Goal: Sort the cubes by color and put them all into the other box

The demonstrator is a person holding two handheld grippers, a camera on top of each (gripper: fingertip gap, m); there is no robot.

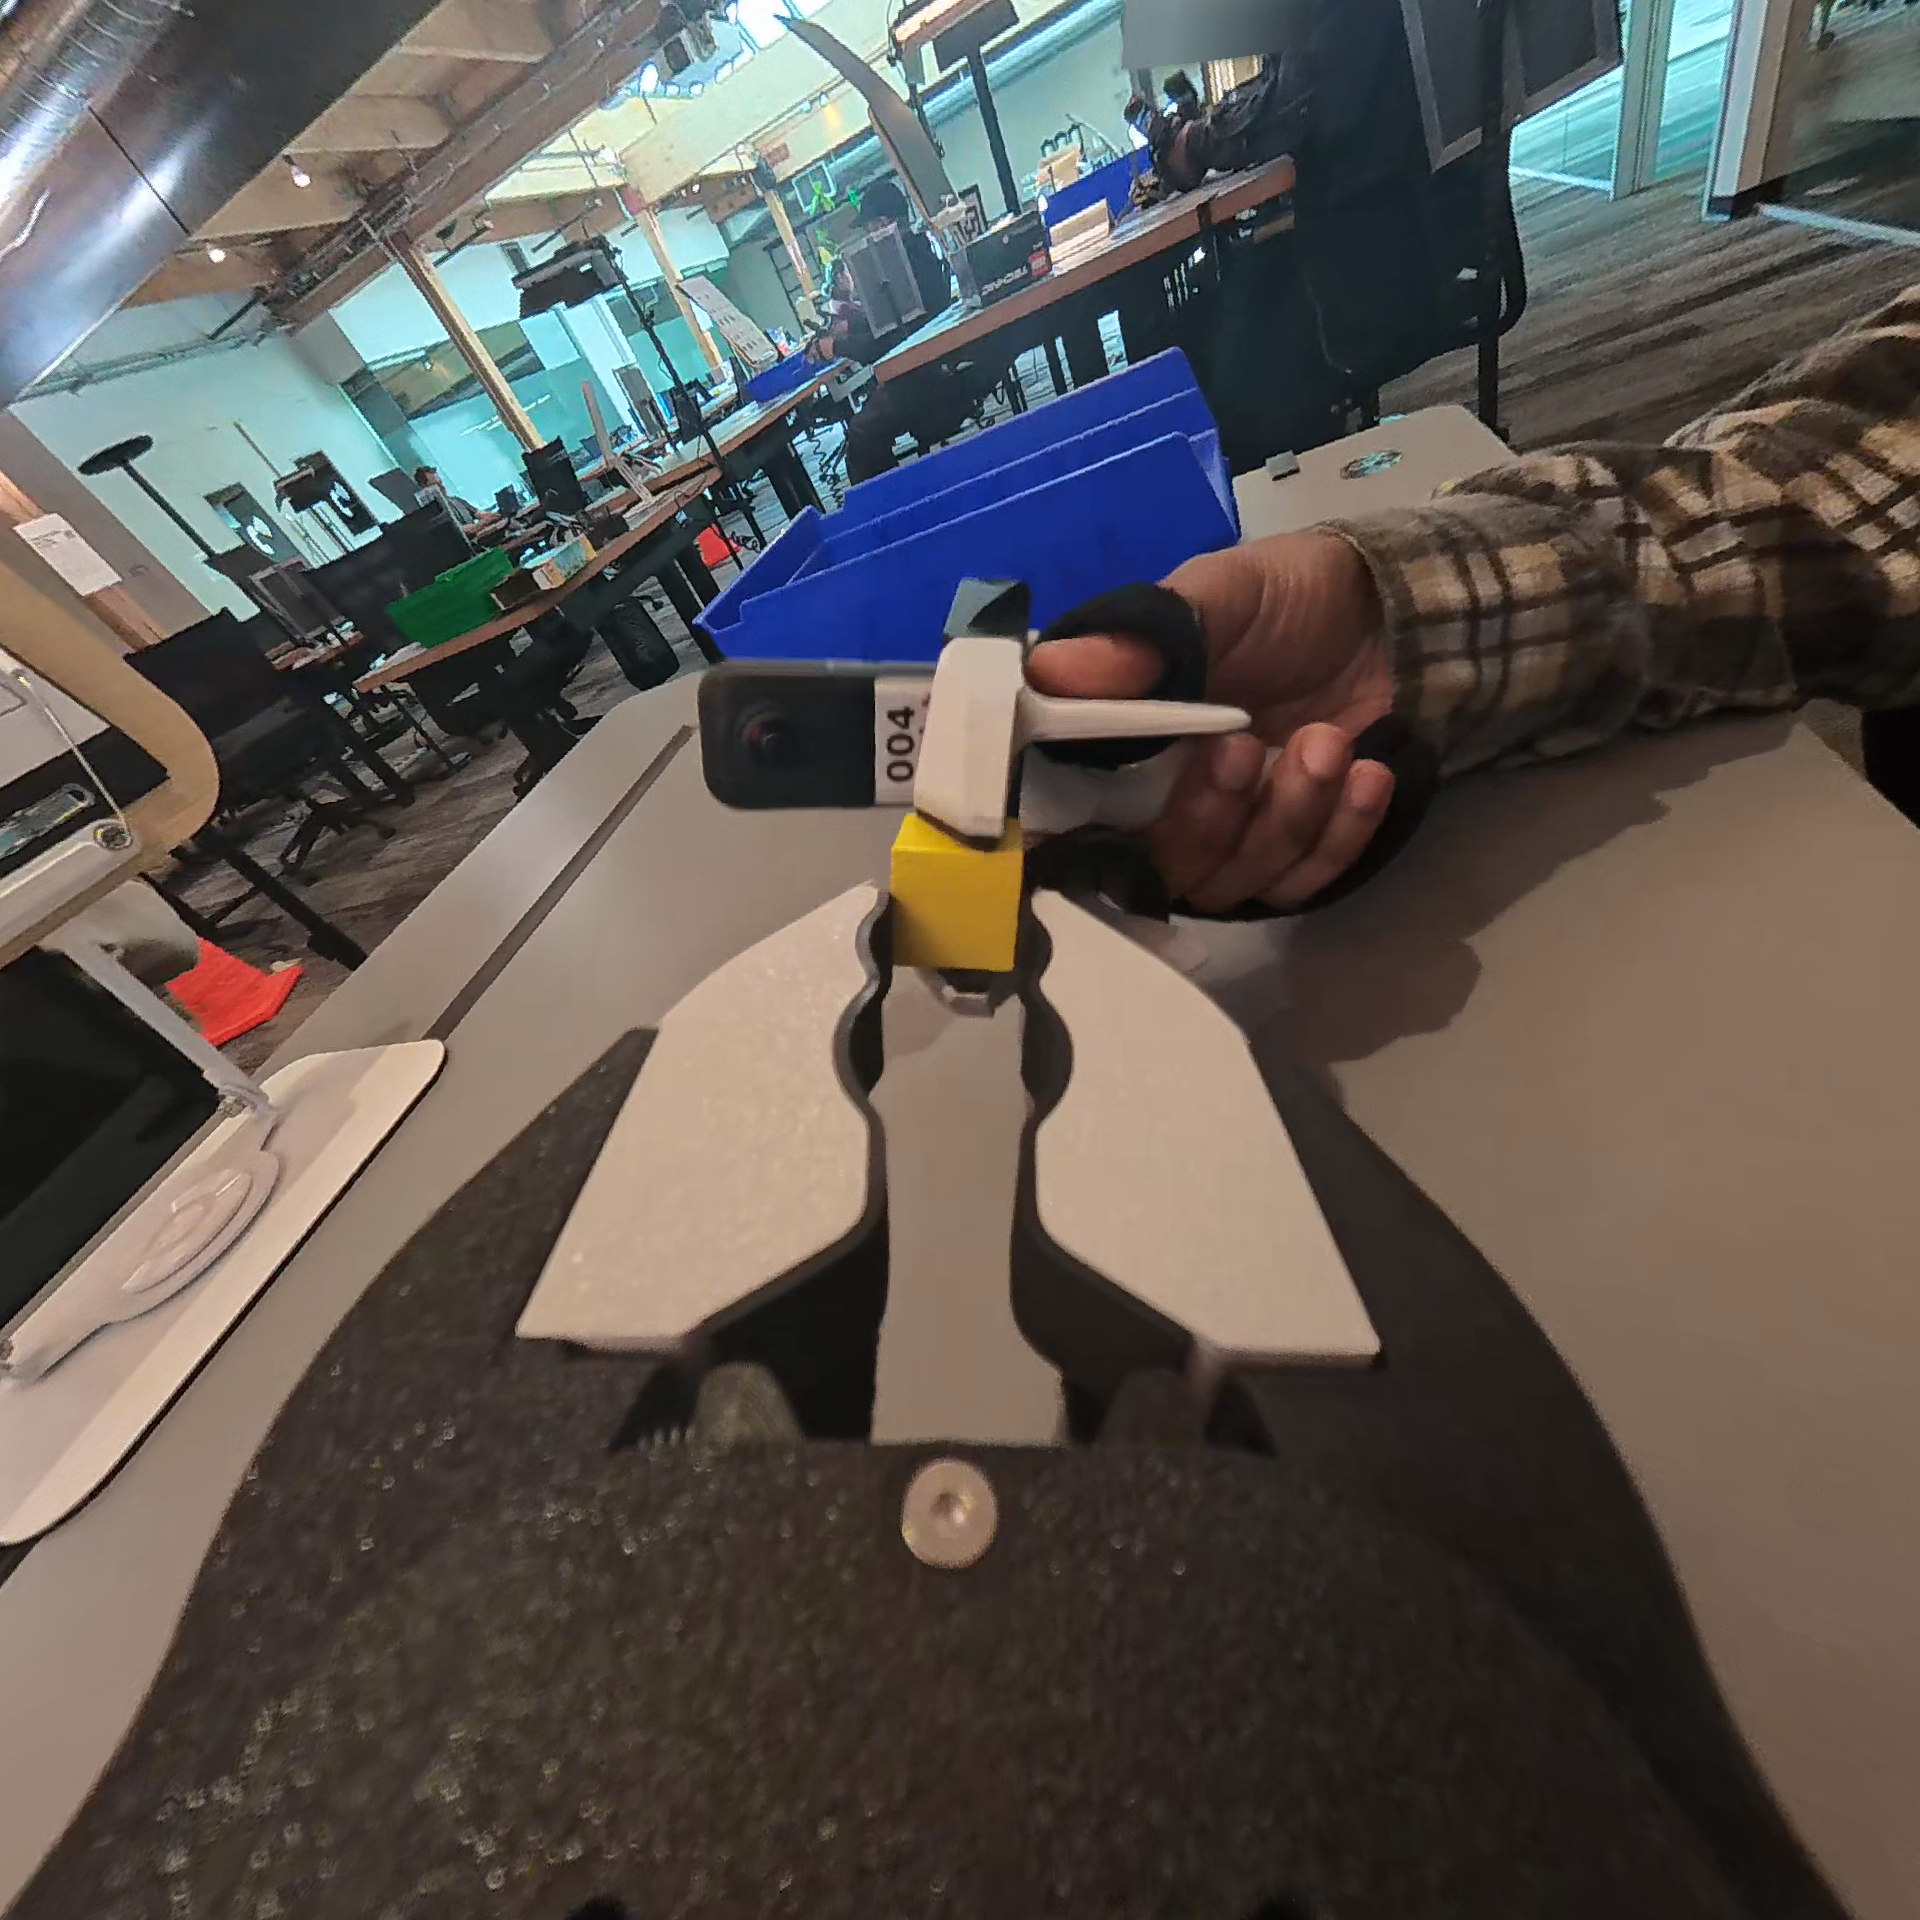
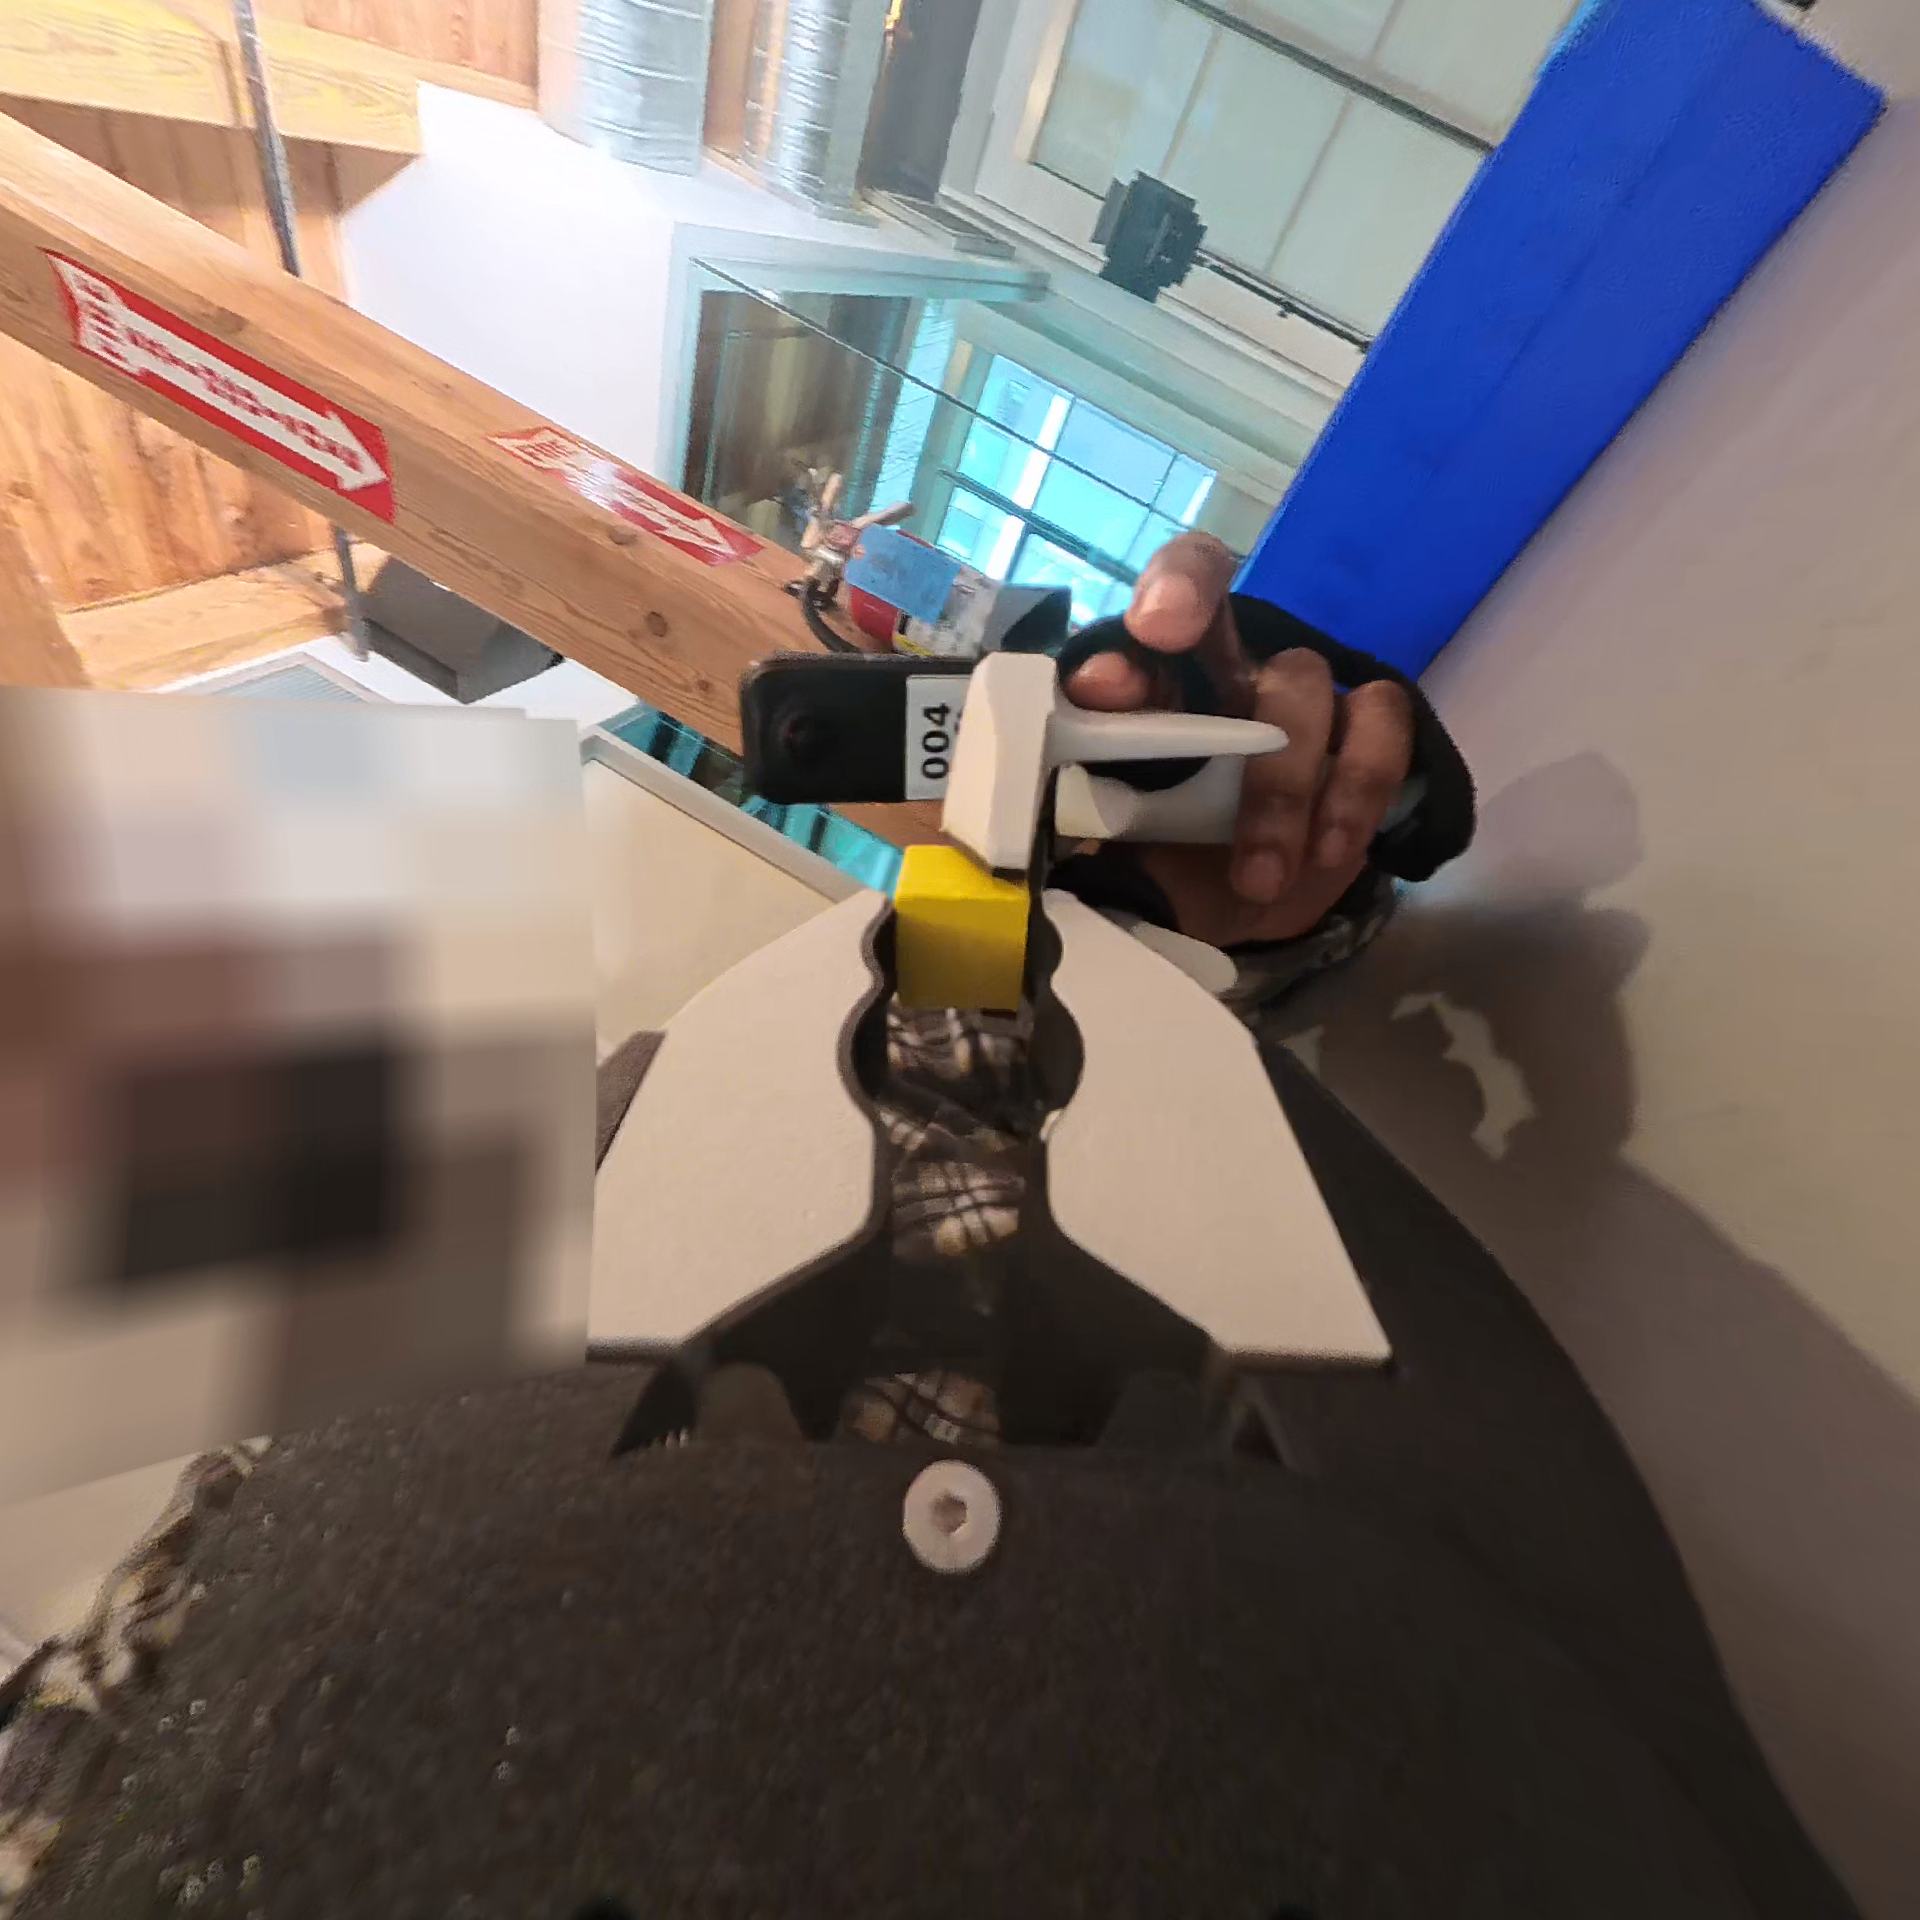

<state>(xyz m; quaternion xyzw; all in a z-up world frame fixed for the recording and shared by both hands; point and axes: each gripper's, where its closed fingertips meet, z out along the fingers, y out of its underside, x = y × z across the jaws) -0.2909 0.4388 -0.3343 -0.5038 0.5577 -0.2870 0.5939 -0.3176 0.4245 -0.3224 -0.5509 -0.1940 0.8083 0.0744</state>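
- Left wrist view, centre: the left gripper [image 1: 954, 940] has its white fingers [image 1: 748, 1132] closed on a yellow cube [image 1: 954, 904], held at the tips above the grey table [image 1: 1558, 1143].
- Same view, just above the cube: the right gripper [image 1: 977, 748] also clamps the cube from the far side; a hand [image 1: 1278, 727] in a black fingerless glove and a plaid sleeve [image 1: 1662, 592] hold it.
- A black camera [image 1: 790, 732] on that gripper carries a white label with printed digits; its content is not reproduced.
- Upper centre of the left wrist view only: a blue box [image 1: 997, 540] stands on the table behind the grippers, with an open workspace of desks beyond.
- Right wrist view, centre: the right gripper [image 2: 961, 961] is shut on the same yellow cube [image 2: 961, 945], with the left gripper [image 2: 997, 769] and its hand [image 2: 1268, 748] opposite.
- Right wrist view only: a wooden beam [image 2: 436, 468] with red-and-white arrow stickers crosses the upper left, a red fire extinguisher [image 2: 894, 603] with a blue tag lies at its end, and a blue box wall [image 2: 1538, 343] fills the upper right.
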